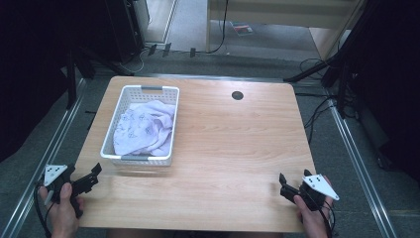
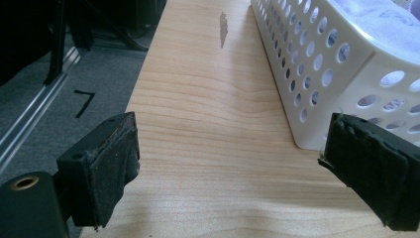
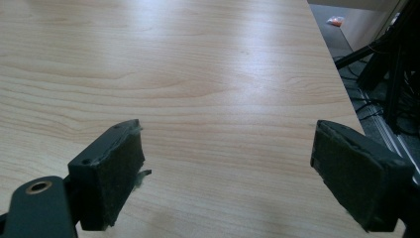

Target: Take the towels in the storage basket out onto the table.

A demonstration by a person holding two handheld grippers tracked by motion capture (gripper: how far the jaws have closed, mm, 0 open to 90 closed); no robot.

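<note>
Both the left gripper (image 1: 94, 174) and the right gripper (image 1: 284, 184) rest wide open and empty near the table's (image 1: 233, 148) front edge, probably getting ready to reach for the cloth (image 1: 143, 126) in the white basket (image 1: 113, 130).

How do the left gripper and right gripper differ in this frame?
The left gripper sits at the table's left edge, close to the white basket; the right gripper is near the right edge, over bare wood. Both have open jaws holding nothing.

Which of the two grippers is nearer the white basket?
The left gripper: its open black jaws sit just off the near corner of the white perforated plastic basket, while the right gripper hovers over bare wood far across the table.
</note>
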